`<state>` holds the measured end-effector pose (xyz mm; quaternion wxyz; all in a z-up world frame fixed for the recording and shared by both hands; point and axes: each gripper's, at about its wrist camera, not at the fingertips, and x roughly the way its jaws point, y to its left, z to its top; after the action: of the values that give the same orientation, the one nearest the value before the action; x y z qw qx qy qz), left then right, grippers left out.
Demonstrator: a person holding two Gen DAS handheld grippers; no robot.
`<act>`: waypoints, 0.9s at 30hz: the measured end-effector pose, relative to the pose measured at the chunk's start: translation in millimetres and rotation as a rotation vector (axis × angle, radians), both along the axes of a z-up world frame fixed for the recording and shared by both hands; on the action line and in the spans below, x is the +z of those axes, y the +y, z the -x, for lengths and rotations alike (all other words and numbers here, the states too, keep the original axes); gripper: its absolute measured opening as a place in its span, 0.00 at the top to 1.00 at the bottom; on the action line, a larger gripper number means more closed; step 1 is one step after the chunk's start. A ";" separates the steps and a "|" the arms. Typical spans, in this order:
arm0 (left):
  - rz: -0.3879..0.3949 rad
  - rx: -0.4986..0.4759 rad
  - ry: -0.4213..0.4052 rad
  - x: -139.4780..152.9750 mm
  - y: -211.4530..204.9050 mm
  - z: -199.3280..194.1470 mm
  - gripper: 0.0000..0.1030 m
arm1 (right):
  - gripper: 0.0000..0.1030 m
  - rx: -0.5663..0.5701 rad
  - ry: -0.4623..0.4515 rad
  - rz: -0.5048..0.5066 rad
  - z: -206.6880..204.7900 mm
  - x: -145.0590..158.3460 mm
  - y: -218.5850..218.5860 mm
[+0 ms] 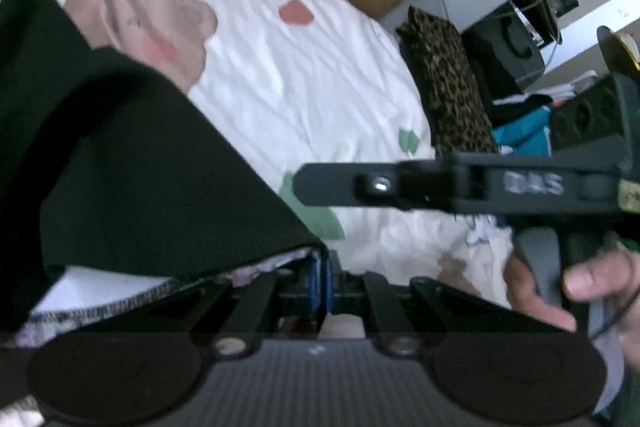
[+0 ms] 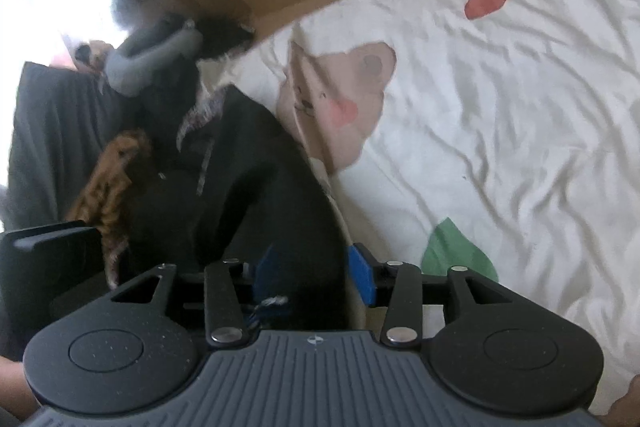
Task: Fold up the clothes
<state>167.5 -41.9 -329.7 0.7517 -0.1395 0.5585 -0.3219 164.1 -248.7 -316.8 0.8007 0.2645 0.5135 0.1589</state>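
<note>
Closest to the lens, left hand-held gripper [image 1: 322, 281]: blue pads pinched tight together on the hem of the black garment [image 1: 132, 163], which rises up and away to the left of it, stitched edge and pale lining showing just beside the pads. Right hand-held gripper [image 2: 316, 277]: jaws about half apart, a bunch of the same black cloth sitting between them; right blue pad [image 2: 363, 277] stands clear of the fabric, the left one is mostly buried in it, so no firm clamp that I can make out. The garment lies on the bed's white printed duvet [image 2: 520, 115], heaped to the left of the right gripper and ahead of it (a brown furry item [image 2: 108, 183] is tangled beside it). In the left wrist view the right tool crosses in from the right, a hand [image 1: 560, 291] on its trigger. Judged step: a fold in progress, one edge carried by the left side. Next move likely calls for the right jaws either to close on their corner or let it drop, then the held hem to be laid flat across the cloth without dragging the duvet.
</note>
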 end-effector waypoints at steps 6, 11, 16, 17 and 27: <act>-0.080 -0.021 0.027 -14.6 -1.4 10.9 0.94 | 0.52 0.026 0.085 -0.002 5.4 -25.3 11.0; -0.234 0.000 0.003 -30.5 -7.5 27.4 0.95 | 0.52 0.047 0.093 0.014 11.1 -31.7 20.0; -0.342 0.001 -0.103 -35.8 -20.0 44.5 0.94 | 0.52 0.063 0.118 0.026 9.8 -38.5 19.7; -0.358 -0.011 -0.130 -35.3 -22.8 47.1 0.94 | 0.52 0.069 0.120 0.032 8.7 -39.5 20.9; -0.391 -0.034 -0.203 -34.6 -22.9 55.2 0.94 | 0.52 0.133 0.116 0.068 -9.9 -47.1 39.7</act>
<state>112.3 -64.8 -364.3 0.8112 0.0515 0.5341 -0.2324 174.0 -209.0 -363.8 0.7658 0.2115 0.5805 0.1786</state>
